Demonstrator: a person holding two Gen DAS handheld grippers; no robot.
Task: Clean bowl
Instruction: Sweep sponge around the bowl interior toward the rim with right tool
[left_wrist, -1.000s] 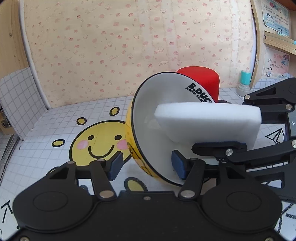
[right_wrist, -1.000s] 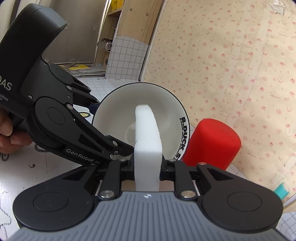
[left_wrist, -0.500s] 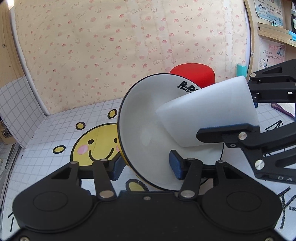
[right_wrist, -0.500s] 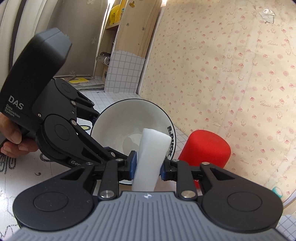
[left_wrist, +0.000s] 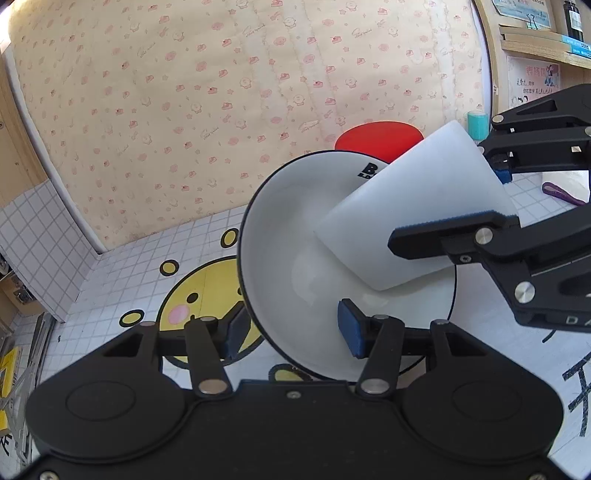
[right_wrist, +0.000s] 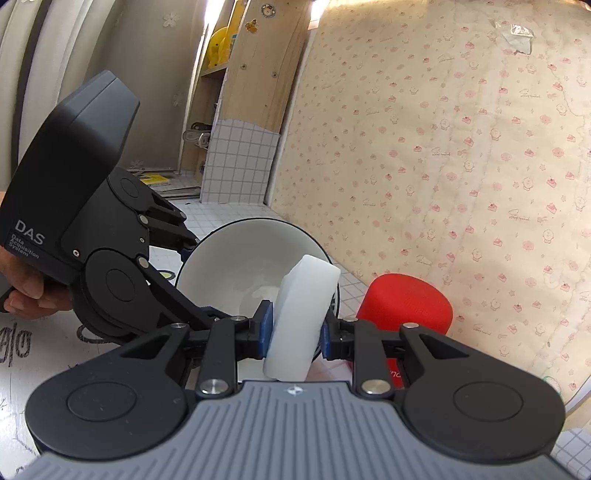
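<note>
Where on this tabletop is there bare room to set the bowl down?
Free: the smiley-face print left of the white bowl, toward the tiled corner. Crowded: behind and right of the bowl, where the red cylinder, the right gripper with its white sponge, and a teal bottle sit.

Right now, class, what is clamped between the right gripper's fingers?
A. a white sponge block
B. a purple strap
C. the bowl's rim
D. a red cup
A: in the right wrist view the right gripper has its blue pads pressed on both sides of the white sponge block, whose far end reaches into the bowl; the bowl's rim is gripped by the left gripper instead.
</note>
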